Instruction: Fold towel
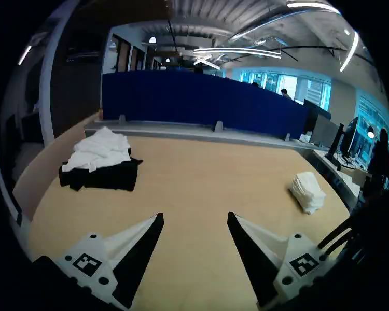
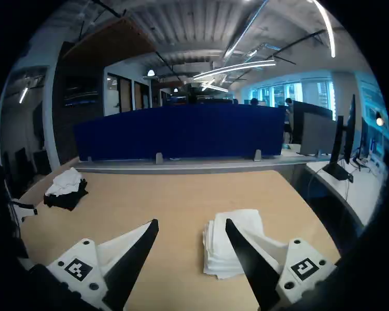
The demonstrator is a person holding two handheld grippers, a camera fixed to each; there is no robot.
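Both pairs of fingers stand wide, holding nothing. Just ahead of the right gripper (image 2: 191, 221), partly behind its right finger, lies the stack (image 2: 219, 243): flat, squared, layered white towels. Far ahead-left of the left gripper (image 1: 195, 214) sits the pile (image 1: 98, 147), soft and crumpled, on black cloth (image 1: 109, 177). Likely next: pinch one top corner only, lifting it clear of the smooth table (image 1: 194, 171).
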